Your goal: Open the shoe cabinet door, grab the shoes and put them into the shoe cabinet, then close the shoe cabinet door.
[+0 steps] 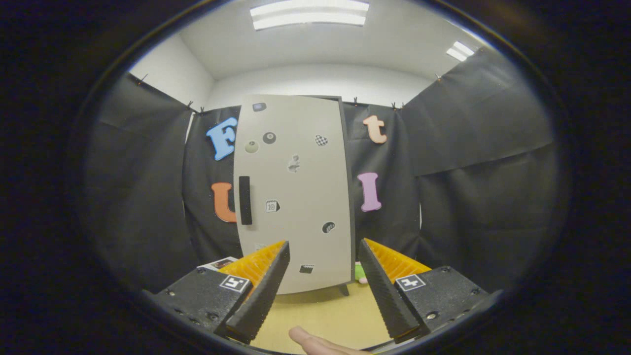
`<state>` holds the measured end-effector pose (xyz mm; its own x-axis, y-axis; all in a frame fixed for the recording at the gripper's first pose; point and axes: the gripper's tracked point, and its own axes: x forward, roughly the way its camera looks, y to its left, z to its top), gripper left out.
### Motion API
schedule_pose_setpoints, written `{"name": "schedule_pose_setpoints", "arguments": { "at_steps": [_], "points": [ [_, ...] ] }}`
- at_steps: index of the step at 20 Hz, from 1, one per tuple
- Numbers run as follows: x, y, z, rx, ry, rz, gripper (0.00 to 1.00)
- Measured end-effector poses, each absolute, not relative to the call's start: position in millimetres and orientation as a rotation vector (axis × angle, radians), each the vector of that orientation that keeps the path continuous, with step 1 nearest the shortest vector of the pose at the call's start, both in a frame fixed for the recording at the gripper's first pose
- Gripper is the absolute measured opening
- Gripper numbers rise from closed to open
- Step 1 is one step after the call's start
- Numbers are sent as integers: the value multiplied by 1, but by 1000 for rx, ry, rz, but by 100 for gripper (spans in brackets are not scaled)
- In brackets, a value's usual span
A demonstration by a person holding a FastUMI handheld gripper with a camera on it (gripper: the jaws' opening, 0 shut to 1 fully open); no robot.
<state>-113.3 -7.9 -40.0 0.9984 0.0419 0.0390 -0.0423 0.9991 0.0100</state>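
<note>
Starting at the left, I see the black vertical handle (245,200) set near the left edge of the shoe cabinet door (296,197), which is shut and faces me straight ahead, well beyond the fingers. That handle looks like the place to take hold: a stiff, narrow bar that I judge the ridged pads can pinch from its two sides, and the door is a rigid flat panel, probably light, that should swing on hinges at its right edge. Small stickers (269,137) dot the door face; I would keep off them, since the smooth panel gives no grip anyway. The cabinet stands on short legs on the tan floor (320,310). My gripper (324,276) hangs with its fingers wide apart and nothing between them, the left finger (261,291) below the handle. Further right, past the cabinet's foot, a bit of green and pink (361,274) peeks out low down, possibly the shoes; I cannot tell. A fingertip (308,340) shows lowest, between the fingers.
</note>
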Motion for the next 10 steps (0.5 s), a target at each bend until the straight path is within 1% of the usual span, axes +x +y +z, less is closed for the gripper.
{"name": "schedule_pose_setpoints", "arguments": {
  "at_steps": [4, 10],
  "points": [
    [-118, 6, -39, -4, -57, 87, 95],
    [-117, 7, -41, 3, -52, 87, 95]
  ]
}}
